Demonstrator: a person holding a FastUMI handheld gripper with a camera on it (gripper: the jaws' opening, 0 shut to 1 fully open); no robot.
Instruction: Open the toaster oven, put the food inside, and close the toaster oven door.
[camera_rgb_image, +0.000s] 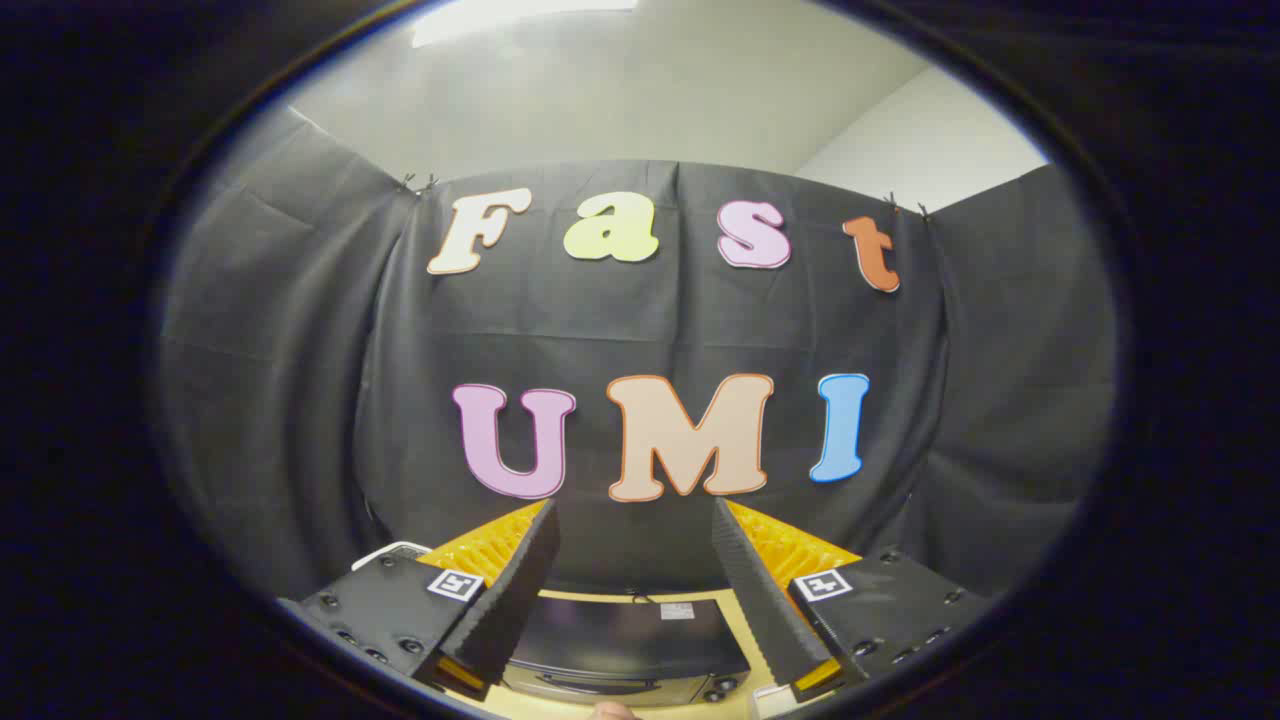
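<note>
The fingers (634, 520) are spread wide apart and hold nothing. They point up high at the booth's wall. Down low between the fingers sits the toaster oven (625, 640), on the bench (740, 625).

The toaster oven is dark and boxy, with a flat shiny top. Its front has a long bar that looks like the handle (595, 682), and small round knobs (715, 690) beside it. The door looks shut. A white thing (390, 552) peeks out just past the left finger, but I cannot tell what it is.

I think the first job is opening the door. To do it well, tip the fingers down, keep them apart, line them up with the handle, then close on it and pull slowly.
</note>
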